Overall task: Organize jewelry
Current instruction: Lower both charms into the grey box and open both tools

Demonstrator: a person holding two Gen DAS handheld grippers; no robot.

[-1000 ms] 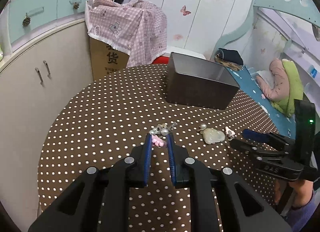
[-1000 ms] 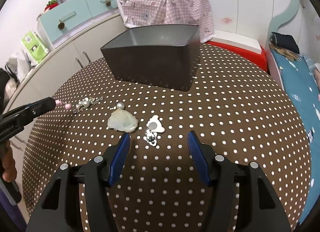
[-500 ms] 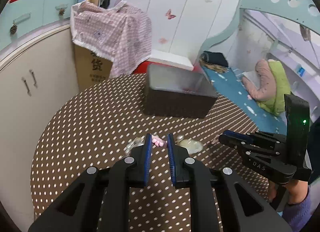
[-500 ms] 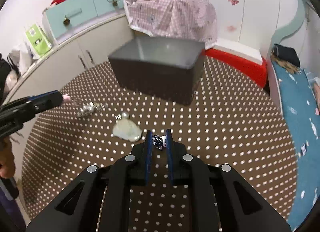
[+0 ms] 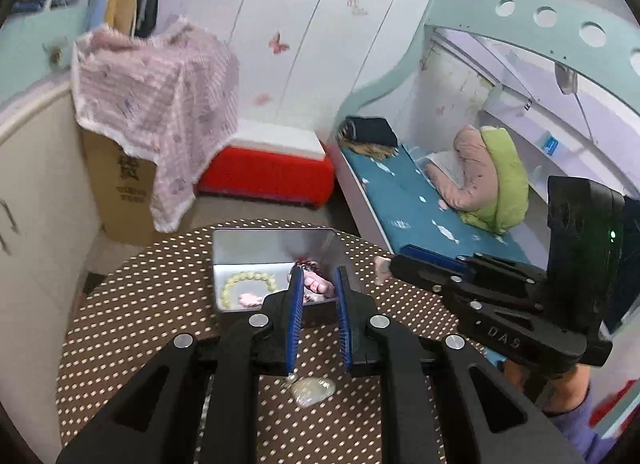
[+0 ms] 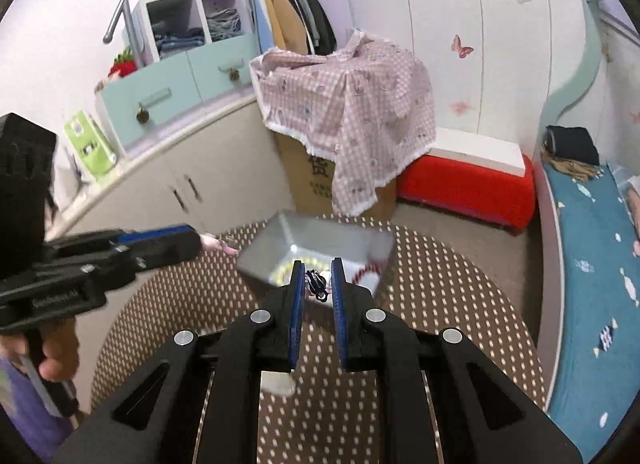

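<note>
Jewelry sits in both grippers above the box (image 5: 272, 252) on the far side of the dotted table (image 5: 152, 304). The left gripper (image 5: 318, 288) is clamped on a pink piece (image 5: 316, 285), its lower part hidden behind the fingers. The right gripper (image 6: 316, 284) is closed on a small dark piece (image 6: 317, 284), too blurred to identify. Inside the box lie a pale bead bracelet (image 5: 248, 286) and a red bead strand (image 6: 366, 273), partly hidden. A pale stone pendant (image 5: 314, 390) rests on the near tablecloth, partly cut off by the left fingers.
</note>
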